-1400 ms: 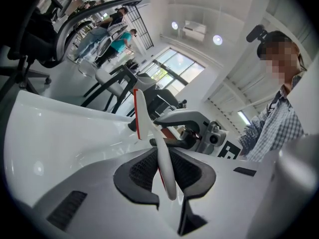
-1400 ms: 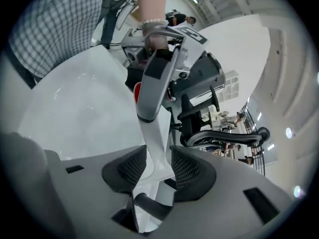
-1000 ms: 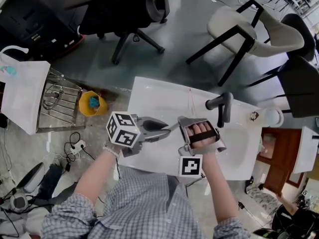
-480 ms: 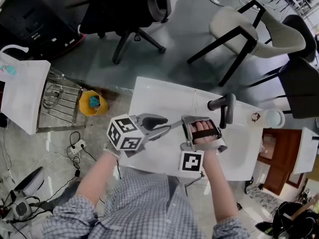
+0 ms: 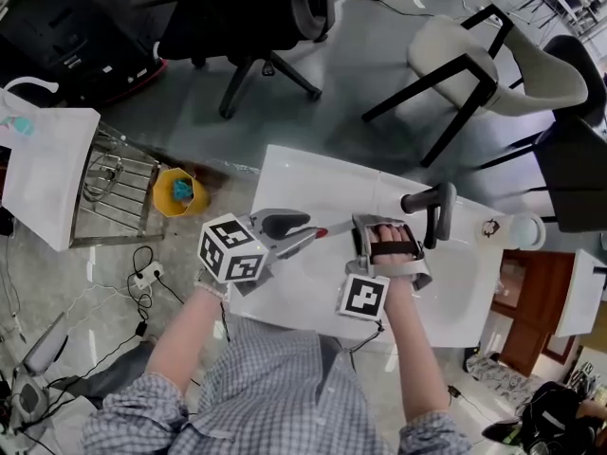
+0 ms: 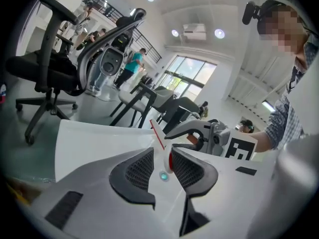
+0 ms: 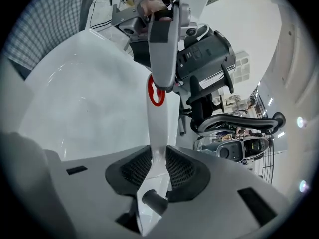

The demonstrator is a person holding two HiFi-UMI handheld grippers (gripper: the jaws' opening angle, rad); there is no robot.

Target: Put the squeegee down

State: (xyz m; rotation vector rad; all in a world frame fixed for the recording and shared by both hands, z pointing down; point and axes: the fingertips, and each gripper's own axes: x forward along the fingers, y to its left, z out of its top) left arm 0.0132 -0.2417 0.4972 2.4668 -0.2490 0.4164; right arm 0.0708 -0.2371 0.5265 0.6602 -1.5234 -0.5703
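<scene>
While the right gripper [image 7: 158,167] is pinching the white squeegee [image 7: 158,118] between its pads, jaws just now closing tighter, the handle is running straight out ahead to the left gripper [image 6: 164,164]. Its jaws are just spreading wide, with the red-ringed tip sitting loose between them, all hanging over the white sink [image 5: 303,183].

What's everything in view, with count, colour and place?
squeegee: one, white with red ring, between both grippers
table: one, white, centre
office chair: one, black, beyond table
cream chair: one, black legs, upper right
bucket: one, yellow, floor left of table
left gripper: one, grey, jaws just opened, apart around squeegee tip
right gripper: one, grey, jaws just closing, shut on squeegee handle
</scene>
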